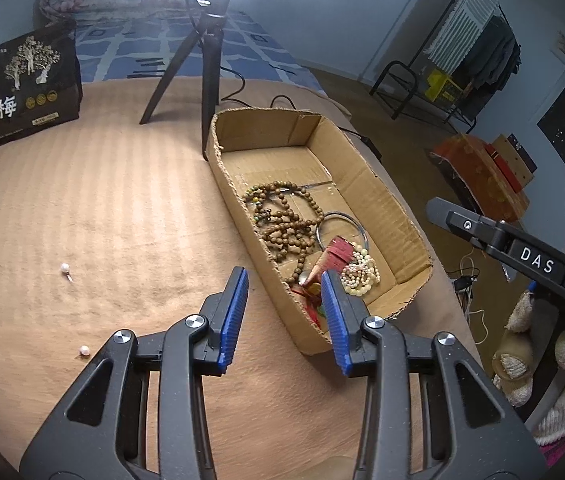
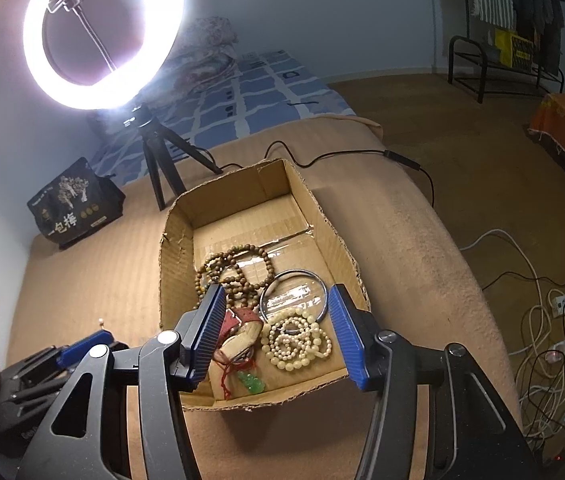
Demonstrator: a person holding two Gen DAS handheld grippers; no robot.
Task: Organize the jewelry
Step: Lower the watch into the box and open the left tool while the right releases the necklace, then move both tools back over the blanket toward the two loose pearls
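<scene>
Left wrist view: left gripper is hanging wide open with nothing in it, beside the cardboard box, two pearl earrings lying loose on the tan blanket.
Right wrist view: right gripper is gaping open, empty too, over the box's wooden beads, silver bangle and pearl strands.

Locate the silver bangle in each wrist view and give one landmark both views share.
Left wrist: silver bangle lies right of centre in the cardboard box, beside the brown beads.
Right wrist: silver bangle sits at centre, between the open blue fingers.
Shared landmark: the black tripod behind the box.
</scene>
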